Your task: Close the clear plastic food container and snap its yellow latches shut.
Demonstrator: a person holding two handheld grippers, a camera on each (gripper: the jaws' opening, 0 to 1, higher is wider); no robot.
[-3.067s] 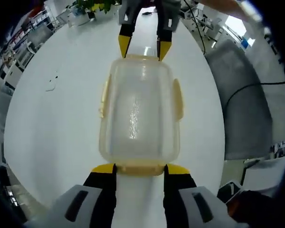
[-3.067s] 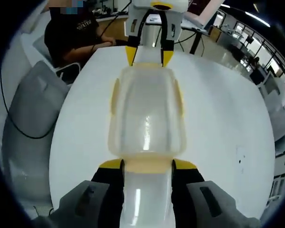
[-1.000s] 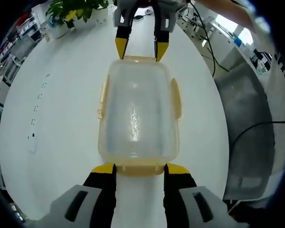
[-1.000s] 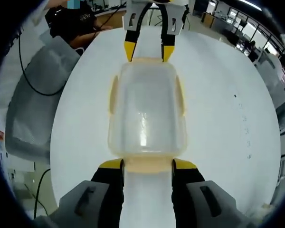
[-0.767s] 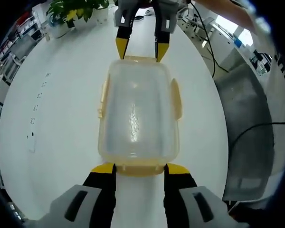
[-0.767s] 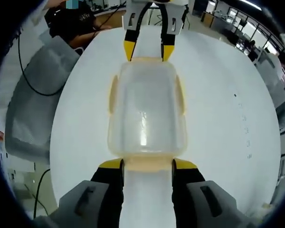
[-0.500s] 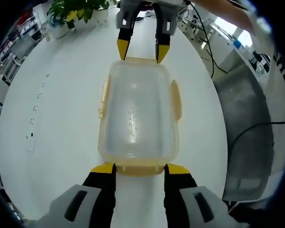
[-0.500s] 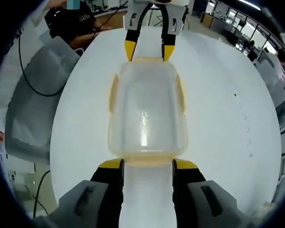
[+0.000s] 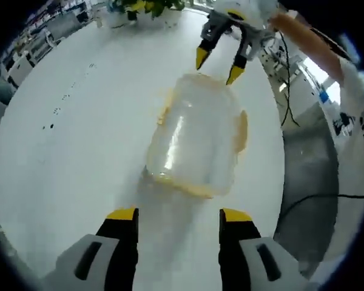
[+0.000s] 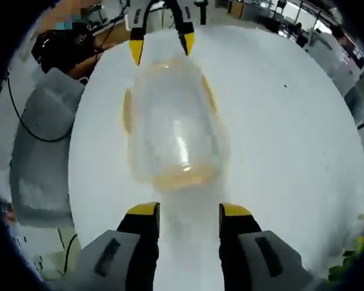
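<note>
Both grippers, left gripper (image 9: 179, 213) and right gripper (image 10: 181, 210), have backed off the container (image 9: 197, 142), jaws released and empty; end latches look snapped.

Both grippers, left gripper (image 9: 179, 215) & right gripper (image 10: 188, 211): black jaws w/ yellow tips, grey housings (person's sleeve white).

White round table (image 9: 67, 151), potted plant (image 9: 147, 6) at its far edge, grey chair (image 10: 42, 157) beside it with a black cable (image 10: 24, 127), desks (image 10: 346, 60) behind, bright window (image 9: 309, 73).
</note>
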